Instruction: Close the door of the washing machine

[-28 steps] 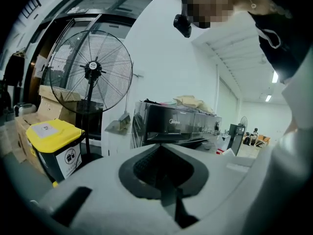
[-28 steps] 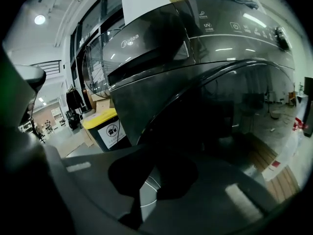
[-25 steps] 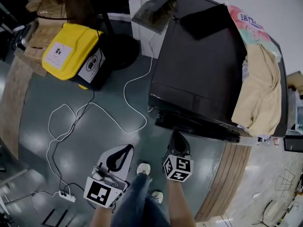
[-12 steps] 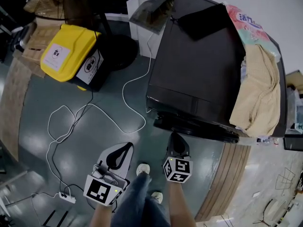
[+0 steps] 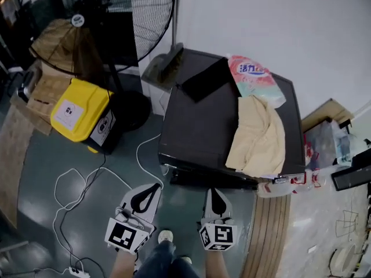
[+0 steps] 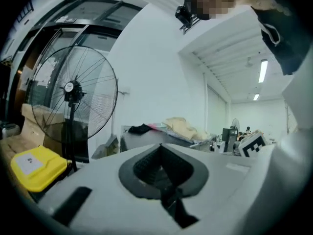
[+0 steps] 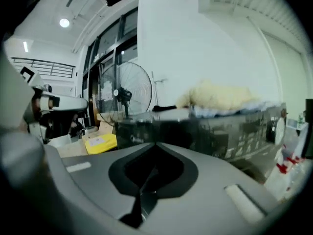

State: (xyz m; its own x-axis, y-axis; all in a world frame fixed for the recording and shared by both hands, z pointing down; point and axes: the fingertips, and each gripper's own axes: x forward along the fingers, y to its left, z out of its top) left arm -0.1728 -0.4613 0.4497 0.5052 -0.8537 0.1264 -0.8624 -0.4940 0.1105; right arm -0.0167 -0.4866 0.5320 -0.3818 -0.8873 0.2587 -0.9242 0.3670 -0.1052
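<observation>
The left gripper [image 5: 152, 187] and the right gripper [image 5: 212, 191] are each pressed together on nothing. They sit side by side, apart from the washing machine [image 5: 197, 126] at their 12 o'clock. It is a glossy black box with a beige cloth [image 5: 258, 141] heaped on its top toward 2 o'clock. I cannot tell whether its door is closed.

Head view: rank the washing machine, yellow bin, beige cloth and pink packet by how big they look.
1. washing machine
2. beige cloth and yellow bin: about alike, I can't rank them
3. pink packet, smallest
</observation>
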